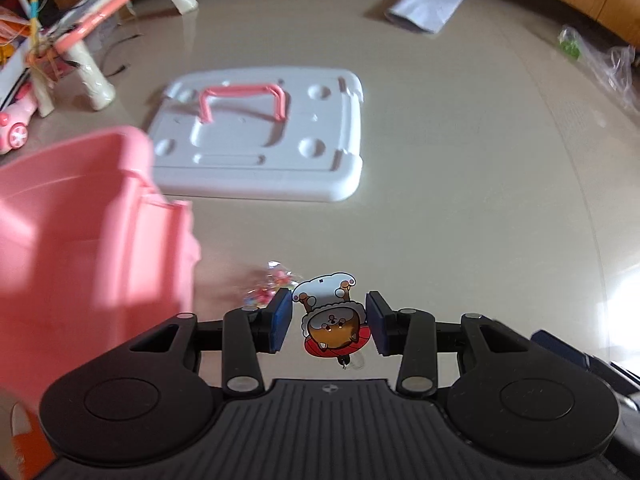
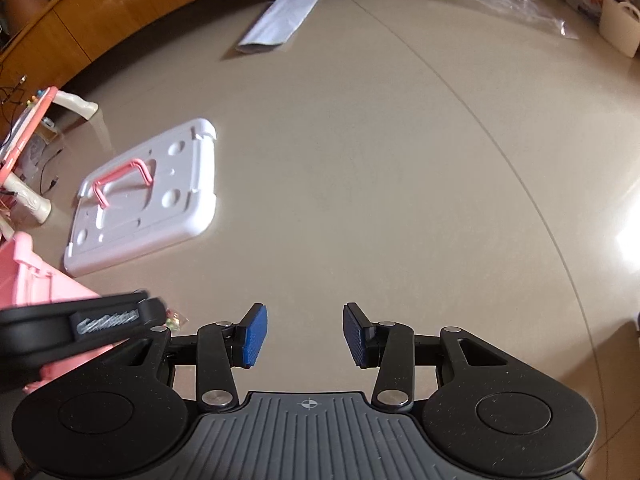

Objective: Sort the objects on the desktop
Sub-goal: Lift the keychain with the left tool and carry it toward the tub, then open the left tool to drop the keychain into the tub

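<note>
Left wrist view: my left claw (image 1: 329, 320) is clenched on a flat cartoon charm (image 1: 332, 328). Both blue pads meet its edges, and it stays sharp while the background blurs. Just beyond the left pad lies a small clear packet of coloured sweets (image 1: 268, 288), blurred. A pink bin (image 1: 80, 220) stands close on the left. Further out, a white lid with a pink handle (image 1: 260, 140) lies flat on the glossy beige surface (image 1: 460, 220). Past it are a cream-legged pink toy table (image 1: 92, 40), a pink toy car (image 1: 16, 124), a white paper packet (image 1: 426, 6) and a clear plastic bag (image 1: 600, 60).

Right wrist view: my right claw (image 2: 305, 334) is released, with only bare surface between its pads. Shown only here are the black body of my left claw at the left edge, a wooden cabinet front (image 2: 80, 28) and a white handled bag (image 2: 620, 28) far right. The charm is hidden from this view.

Both claws point steeply down.
</note>
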Motion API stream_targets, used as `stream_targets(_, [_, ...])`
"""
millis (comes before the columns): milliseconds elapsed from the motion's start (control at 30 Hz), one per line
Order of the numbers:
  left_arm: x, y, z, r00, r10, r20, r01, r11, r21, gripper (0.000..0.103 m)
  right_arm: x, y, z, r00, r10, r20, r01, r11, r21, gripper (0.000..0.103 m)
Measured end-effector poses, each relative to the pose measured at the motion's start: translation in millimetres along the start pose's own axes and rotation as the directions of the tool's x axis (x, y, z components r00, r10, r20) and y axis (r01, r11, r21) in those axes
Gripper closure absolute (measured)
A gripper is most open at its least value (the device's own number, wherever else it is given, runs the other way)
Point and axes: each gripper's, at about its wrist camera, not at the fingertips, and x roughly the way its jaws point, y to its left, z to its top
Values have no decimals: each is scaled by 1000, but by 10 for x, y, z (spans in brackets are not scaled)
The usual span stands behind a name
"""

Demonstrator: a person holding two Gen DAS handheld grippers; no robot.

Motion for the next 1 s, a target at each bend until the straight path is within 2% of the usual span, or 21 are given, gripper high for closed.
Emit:
stream_targets(267, [-788, 374, 26, 996, 12, 92, -7, 999, -52, 61, -447, 486, 139, 997, 52, 58, -48, 996, -74, 64])
stream_targets(433, [-1050, 866, 14, 992, 53, 116, -38, 991, -127, 61, -727, 1056, 194, 990, 115, 76, -100, 979, -178, 64])
stream_targets(767, [-1183, 1882, -90, 985, 138, 104, -105, 956, -276, 61, -874, 2009, 51, 983, 180, 45, -154, 929, -338, 64])
stream_targets(1000, [-1013, 2354, -147, 982, 179, 62, -150, 934, -325, 61, -819, 2399, -150, 982, 189, 5, -172, 905, -389, 64])
